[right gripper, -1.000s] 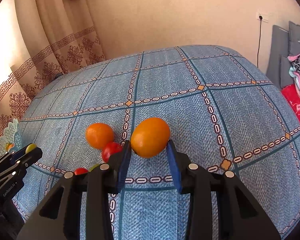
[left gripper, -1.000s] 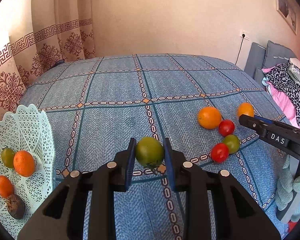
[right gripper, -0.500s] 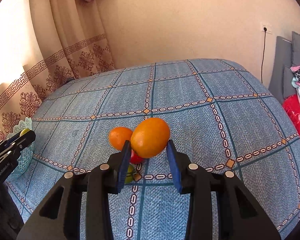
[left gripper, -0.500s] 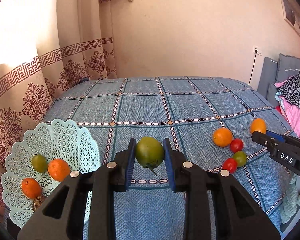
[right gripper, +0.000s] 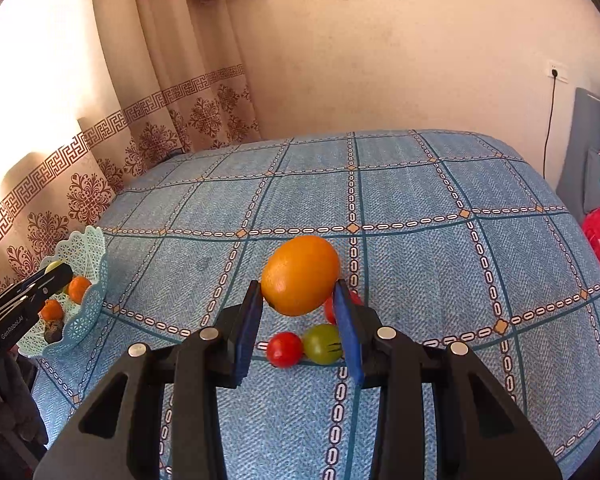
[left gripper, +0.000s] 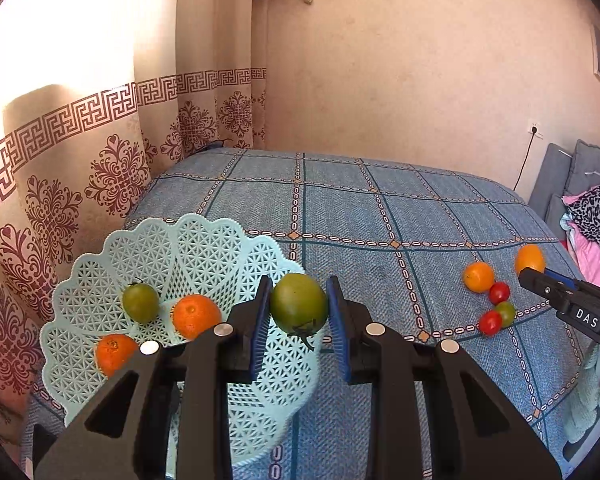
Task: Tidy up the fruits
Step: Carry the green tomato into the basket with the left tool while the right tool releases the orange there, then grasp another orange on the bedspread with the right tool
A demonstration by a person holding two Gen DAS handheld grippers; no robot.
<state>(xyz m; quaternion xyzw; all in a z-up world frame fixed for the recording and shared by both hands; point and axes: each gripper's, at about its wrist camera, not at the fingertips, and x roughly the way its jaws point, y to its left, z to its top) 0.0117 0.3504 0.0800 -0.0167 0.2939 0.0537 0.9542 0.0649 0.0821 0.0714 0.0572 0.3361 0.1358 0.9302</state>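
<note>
Here the left gripper has its jaws clamped on a green tomato, over the basket rim at three o'clock; the right gripper pinches an orange above the bed.

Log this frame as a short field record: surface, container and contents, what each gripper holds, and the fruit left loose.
surface: bed with blue patterned cover
container: pale green lattice basket
in basket: small green tomato, two oranges, one dark item, unclear
left gripper: shut on large green tomato, at the basket rim
right gripper: shut on large orange, above the loose fruit
loose on cover: one orange, two red tomatoes, one green tomato
</note>
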